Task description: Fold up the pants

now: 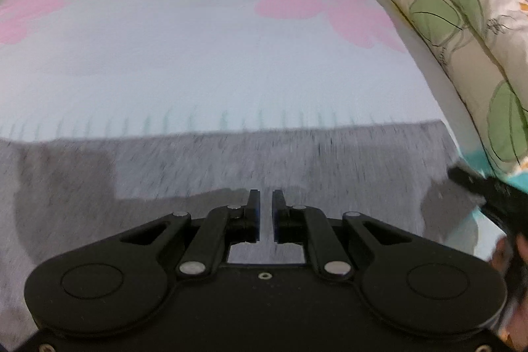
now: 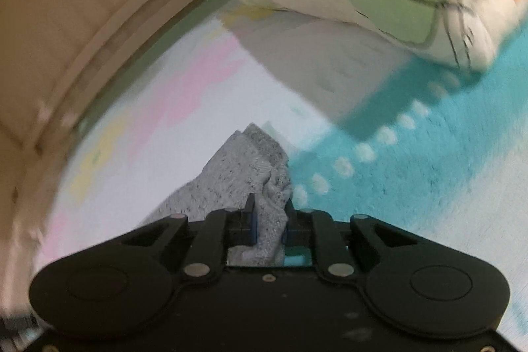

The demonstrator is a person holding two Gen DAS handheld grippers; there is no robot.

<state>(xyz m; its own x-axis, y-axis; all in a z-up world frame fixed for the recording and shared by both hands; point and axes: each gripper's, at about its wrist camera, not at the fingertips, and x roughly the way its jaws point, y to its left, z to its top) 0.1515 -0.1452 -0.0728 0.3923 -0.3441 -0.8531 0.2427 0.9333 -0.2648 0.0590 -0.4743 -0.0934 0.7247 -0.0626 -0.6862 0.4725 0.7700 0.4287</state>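
Observation:
The grey pants (image 1: 231, 160) lie spread across the near part of the bed in the left wrist view. My left gripper (image 1: 266, 198) is low over them, its jaws almost together and grey cloth filling the narrow gap. Blurred at the pants' right edge is my right gripper (image 1: 468, 178), with a hand (image 1: 506, 253) behind it. In the right wrist view my right gripper (image 2: 269, 207) is shut on a bunched corner of the grey pants (image 2: 250, 160), which sticks up past the fingertips.
A pale bedsheet (image 1: 198, 55) with pink and yellow flowers covers the bed. A leaf-print quilt (image 1: 468, 22) is piled along the right side. A teal blanket with white dots (image 2: 429, 170) lies right of the pants. A wooden bed frame (image 2: 66, 38) curves along the left.

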